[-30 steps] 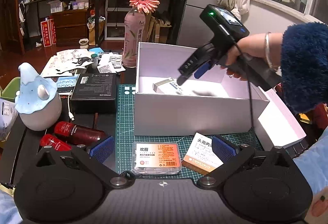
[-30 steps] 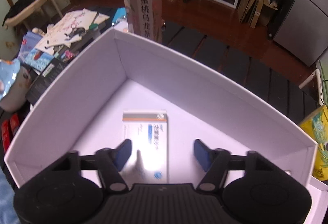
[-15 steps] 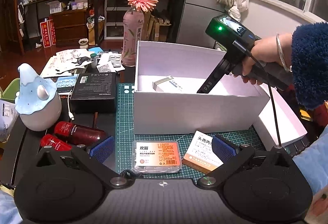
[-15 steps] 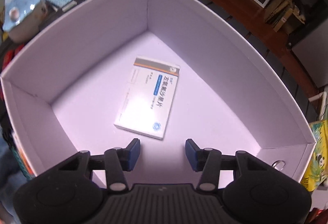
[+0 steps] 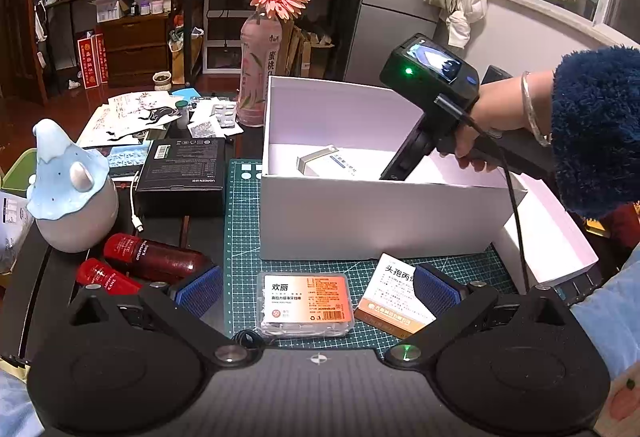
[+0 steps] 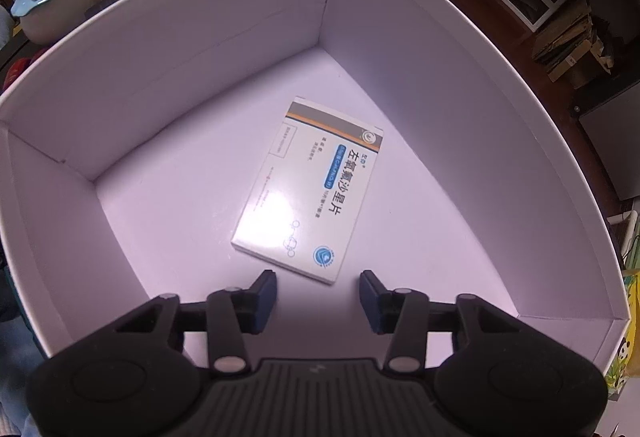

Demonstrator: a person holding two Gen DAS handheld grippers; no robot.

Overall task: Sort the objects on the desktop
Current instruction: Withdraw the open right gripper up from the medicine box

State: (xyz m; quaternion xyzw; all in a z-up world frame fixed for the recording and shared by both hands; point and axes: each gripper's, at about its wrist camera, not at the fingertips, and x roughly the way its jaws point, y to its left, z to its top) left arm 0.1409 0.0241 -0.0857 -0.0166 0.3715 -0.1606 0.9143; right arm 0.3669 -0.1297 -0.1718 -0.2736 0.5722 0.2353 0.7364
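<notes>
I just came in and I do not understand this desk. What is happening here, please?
A person is sorting desk items into a large white cardboard box. The right gripper points down inside the box; its jaws are closing with nothing between them, just short of a flat white medicine carton lying on the box floor. The left gripper waits open above the green cutting mat, where a clear plastic case with an orange label and a white-and-orange medicine box remain unsorted.
</notes>
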